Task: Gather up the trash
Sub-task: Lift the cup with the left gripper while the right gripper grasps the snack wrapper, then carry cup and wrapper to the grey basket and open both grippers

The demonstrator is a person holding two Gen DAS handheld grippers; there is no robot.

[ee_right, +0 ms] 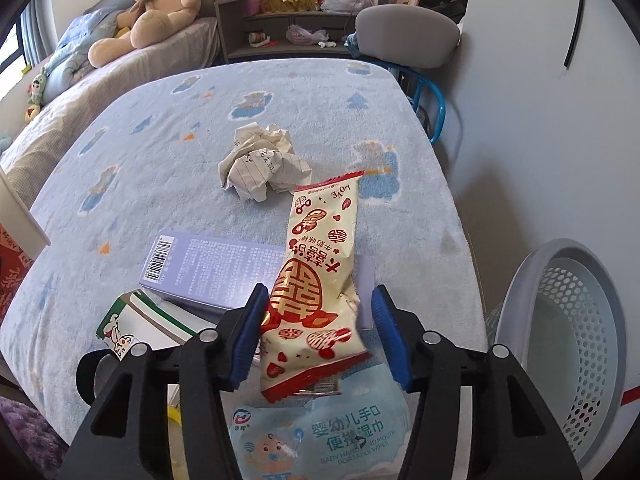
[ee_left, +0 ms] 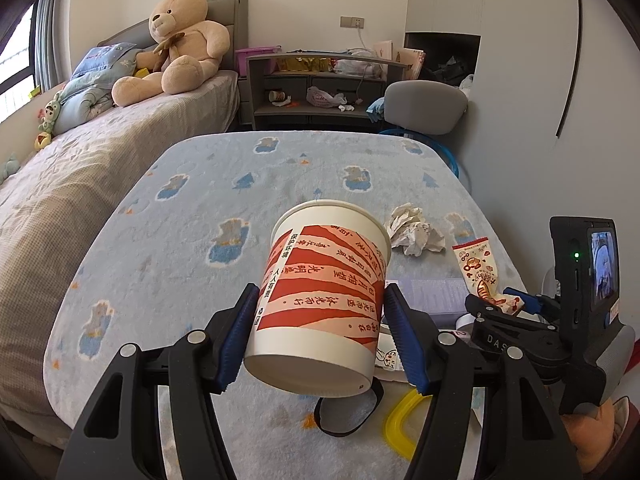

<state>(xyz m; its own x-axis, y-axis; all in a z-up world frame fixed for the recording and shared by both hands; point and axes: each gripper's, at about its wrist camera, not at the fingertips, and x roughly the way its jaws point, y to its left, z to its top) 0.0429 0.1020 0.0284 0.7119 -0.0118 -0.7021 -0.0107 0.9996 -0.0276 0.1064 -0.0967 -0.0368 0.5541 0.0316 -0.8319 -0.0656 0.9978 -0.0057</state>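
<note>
Left claw (ee_left: 320, 328): I have it clamped on the paper cup (ee_left: 320, 300), tilted above the desk (ee_left: 160, 240).
Right claw (ee_right: 320, 332): I grip the snack wrapper (ee_right: 316, 280).
Crumpled paper (ee_right: 264, 168): lies mid-desk.

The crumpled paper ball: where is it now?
The crumpled paper ball lies on the blue blanket, beyond the snack wrapper and the purple box.

Soft, bright daylight enters from the window (ee_left: 16, 52) far left of the teddy bear (ee_left: 176, 40). Shadows are faint. Both fisheye views are sharp, bending strongly toward dark vignetted corners.
</note>
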